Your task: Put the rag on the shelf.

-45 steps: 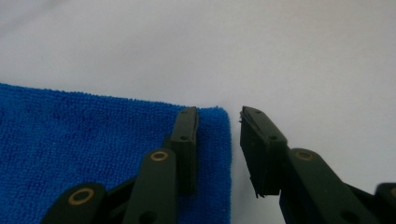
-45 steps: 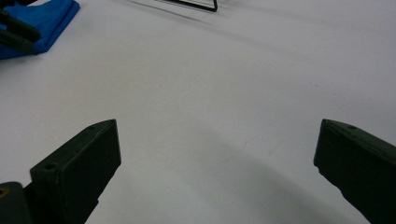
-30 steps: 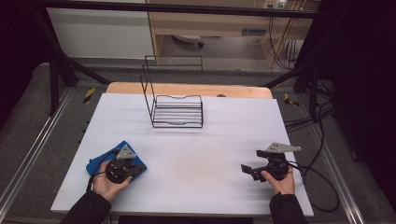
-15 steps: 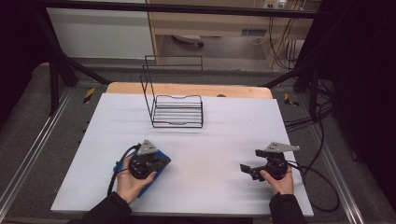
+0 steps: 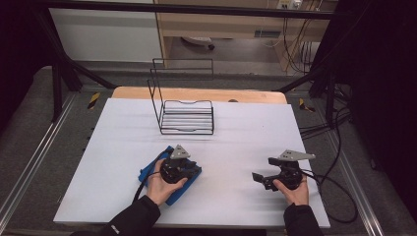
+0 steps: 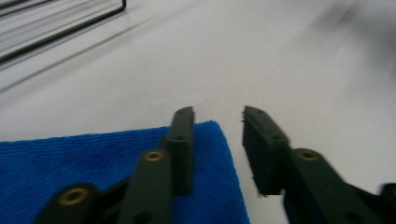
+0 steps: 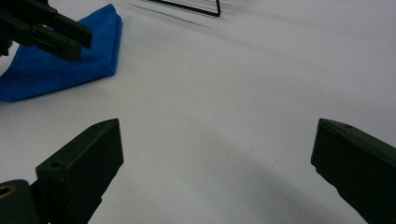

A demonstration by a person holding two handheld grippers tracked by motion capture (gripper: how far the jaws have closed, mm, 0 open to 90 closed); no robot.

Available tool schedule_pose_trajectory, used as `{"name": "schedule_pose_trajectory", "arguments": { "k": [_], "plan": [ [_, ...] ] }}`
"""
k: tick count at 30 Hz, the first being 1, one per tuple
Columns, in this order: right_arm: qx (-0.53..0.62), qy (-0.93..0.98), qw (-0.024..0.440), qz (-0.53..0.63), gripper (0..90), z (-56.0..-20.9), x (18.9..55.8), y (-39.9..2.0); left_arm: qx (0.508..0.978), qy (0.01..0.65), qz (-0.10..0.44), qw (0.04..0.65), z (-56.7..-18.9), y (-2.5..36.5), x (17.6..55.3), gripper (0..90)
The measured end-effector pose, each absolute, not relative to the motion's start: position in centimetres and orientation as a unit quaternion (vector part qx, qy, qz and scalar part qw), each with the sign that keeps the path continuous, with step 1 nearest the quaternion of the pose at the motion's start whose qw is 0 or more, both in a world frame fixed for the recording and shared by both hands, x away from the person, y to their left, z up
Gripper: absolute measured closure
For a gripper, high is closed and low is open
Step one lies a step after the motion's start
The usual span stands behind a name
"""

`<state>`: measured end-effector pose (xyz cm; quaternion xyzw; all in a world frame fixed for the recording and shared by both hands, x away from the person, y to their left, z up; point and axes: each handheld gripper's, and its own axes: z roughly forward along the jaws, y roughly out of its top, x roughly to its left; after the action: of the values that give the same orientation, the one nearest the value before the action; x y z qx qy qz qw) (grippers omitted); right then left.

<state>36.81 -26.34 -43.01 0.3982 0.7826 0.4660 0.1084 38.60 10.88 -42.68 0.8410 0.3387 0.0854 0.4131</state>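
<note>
A folded blue cloth lies flat on the white table, front centre-left. My left gripper rests over it, held by a hand. Up close, its jaws stand apart and have just been opening. One jaw lies over the blue cloth near its corner, the other over bare table, and the pads press on nothing. My right gripper sits at the front right, pointing left. Its jaws are wide open with bare table between them. From there the blue cloth and the left gripper appear farther off.
A black wire rack with a tall back frame stands at the table's middle rear, a corner of it seen as the rack close by. A wooden board edges the far side. Cables trail off the right edge.
The left hand slid the blue cloth rightward from the front left toward the centre, and the left jaws have parted off it. The right gripper has stayed put.
</note>
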Motion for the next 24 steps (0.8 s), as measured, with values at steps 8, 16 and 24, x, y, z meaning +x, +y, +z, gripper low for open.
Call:
{"name": "schedule_pose_trajectory", "arguments": {
  "k": [8,16,24],
  "plan": [
    [0.395,0.784,0.128,0.461,3.0,-42.6,36.3,-24.0,0.843,0.341,0.118,0.399,-39.5,18.2,38.6,33.1],
    [0.412,0.78,0.136,0.452,3.5,-41.9,36.9,-20.2,0.84,0.384,0.123,0.362,-41.1,23.8,38.6,36.0],
    [0.404,0.799,0.128,0.427,11.6,-42.1,37.5,-14.0,0.841,0.402,0.119,0.341,-43.2,26.1,38.6,53.2]
  ]
}}
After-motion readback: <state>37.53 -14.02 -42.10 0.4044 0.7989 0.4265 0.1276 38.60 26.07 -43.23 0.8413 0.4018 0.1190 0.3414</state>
